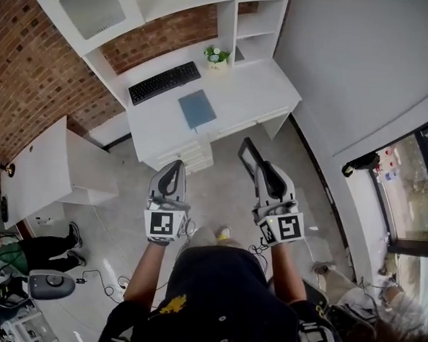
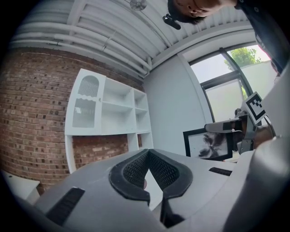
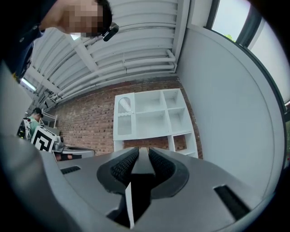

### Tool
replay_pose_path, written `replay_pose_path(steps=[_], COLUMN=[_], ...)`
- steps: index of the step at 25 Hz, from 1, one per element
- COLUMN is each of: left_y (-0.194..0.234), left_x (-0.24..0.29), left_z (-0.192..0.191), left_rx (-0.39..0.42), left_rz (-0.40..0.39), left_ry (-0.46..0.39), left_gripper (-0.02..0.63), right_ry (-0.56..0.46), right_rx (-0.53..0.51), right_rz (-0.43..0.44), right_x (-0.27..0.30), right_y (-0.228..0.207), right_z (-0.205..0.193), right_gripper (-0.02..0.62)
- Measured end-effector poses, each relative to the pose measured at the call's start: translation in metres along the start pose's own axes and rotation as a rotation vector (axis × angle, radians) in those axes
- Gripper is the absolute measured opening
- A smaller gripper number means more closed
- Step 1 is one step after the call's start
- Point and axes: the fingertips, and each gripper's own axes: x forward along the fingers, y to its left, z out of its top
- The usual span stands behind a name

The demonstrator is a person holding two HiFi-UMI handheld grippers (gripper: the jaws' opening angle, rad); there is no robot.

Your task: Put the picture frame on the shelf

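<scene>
The black picture frame [image 1: 249,156] is clamped edge-on in my right gripper [image 1: 262,171], held above the floor in front of the white desk [image 1: 240,96]. In the right gripper view its dark edge [image 3: 141,165] fills the gap between the pads. The left gripper view shows its face, a dark print in a black border [image 2: 208,144]. My left gripper [image 1: 176,166] hangs level beside it, shut with nothing in it; its tips meet [image 2: 147,152]. The white shelf unit [image 1: 259,18] stands on the desk against the brick wall, its cubbies bare [image 3: 154,113] [image 2: 118,111].
On the desk lie a black keyboard [image 1: 164,82], a blue pad [image 1: 197,108] and a small potted plant [image 1: 217,55]. A white side table [image 1: 44,167] stands at left. A seated person [image 1: 21,252] and cables [image 1: 106,283] are at lower left. Windows [image 1: 415,193] are at right.
</scene>
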Motion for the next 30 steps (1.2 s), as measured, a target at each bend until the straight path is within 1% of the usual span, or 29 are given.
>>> replay_pose_path(steps=[4,6,9,14,17,20,22,24,27,30], left_y=[0.006,0.011,0.016,0.030,0.042,0.054,0.064,0.074,0.090,0.110], left_x=[0.014,0.022,0.038,0.077,0.103,0.132,0.150,0.170,0.197,0.220], left_z=[0.008,0.006,0.000,-0.004,-0.006,-0.004,-0.002,0.003,0.007,0.010], left_rx=[-0.030,-0.027,-0.002,-0.027,-0.014,0.006,-0.022,-0.053,-0.018,-0.020], left_rz=[0.022,0.029,0.022,0.021,0.008,-0.016,-0.018,-0.017,-0.044,-0.052], left_ry=[-0.015,-0.013,-0.024,-0.039,-0.033,-0.031,-0.032,-0.038,-0.044,-0.052], left_gripper=[0.017,0.017,0.017,0.017,0.017,0.017,0.017,0.017,0.017,0.017], right_ry=[0.009,0.008,0.005,0.003,0.004,-0.001,-0.007,-0.014,0.003,-0.002], right_rx=[0.004,0.001,-0.004,-0.004,-0.004,0.033,0.061,0.055,0.018,0.045], right_rz=[0.026,0.036,0.042,0.039,0.046,0.042,0.036,0.031,0.022,0.013], right_x=[0.018,0.027,0.041,0.076,0.102,0.129,0.145,0.161,0.189,0.221], right_y=[-0.003,-0.004,-0.010,-0.026,-0.034,-0.046,-0.052,-0.058,-0.068,-0.072], right_z=[-0.001,-0.002,-0.006,-0.011,-0.011,-0.008,-0.004,0.001,0.005,0.013], right_gripper=[0.066,0.066,0.066,0.066,0.067,0.066,0.066,0.066,0.067,0.066])
